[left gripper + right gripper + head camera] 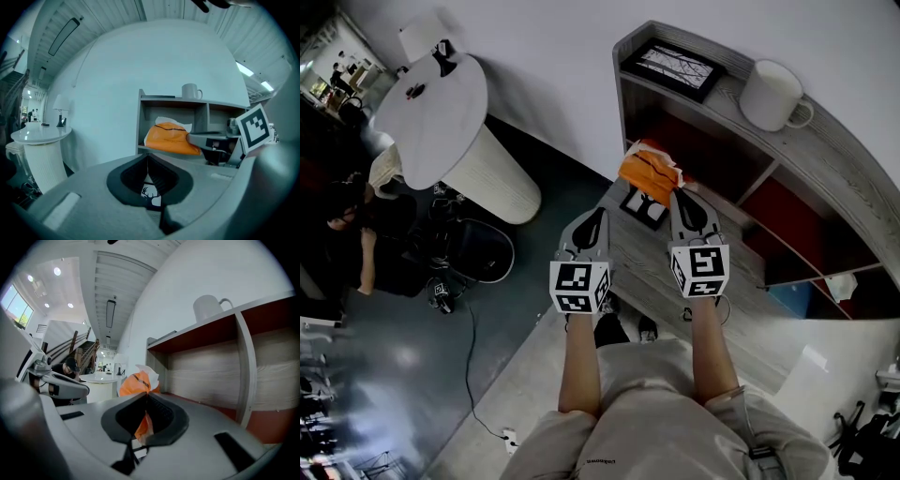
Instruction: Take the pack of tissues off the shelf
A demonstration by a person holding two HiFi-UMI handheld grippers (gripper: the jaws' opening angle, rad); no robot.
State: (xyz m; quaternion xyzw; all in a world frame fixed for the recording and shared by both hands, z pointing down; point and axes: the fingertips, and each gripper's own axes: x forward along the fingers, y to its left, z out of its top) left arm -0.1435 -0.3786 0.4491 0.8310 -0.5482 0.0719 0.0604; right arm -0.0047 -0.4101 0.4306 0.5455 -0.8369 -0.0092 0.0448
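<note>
My right gripper (673, 194) is shut on one end of the orange pack of tissues (647, 172), which has a white sheet sticking out of it. The pack is at the left end of the grey wooden shelf (825, 141), in front of its open compartment. In the right gripper view the pack (135, 383) shows beyond the closed jaws (145, 397), with its edge pinched between them. From the left gripper view the pack (170, 138) hangs level with the shelf's lower board. My left gripper (596, 216) stays beside it to the left, shut and holding nothing (148, 158).
A white mug (773, 94) and a framed picture (670, 67) stand on the shelf top. A small deer picture (643, 208) lies on the low board under the pack. A round white table (431, 112) with a lamp stands at left, and a person (347, 234) sits beyond it.
</note>
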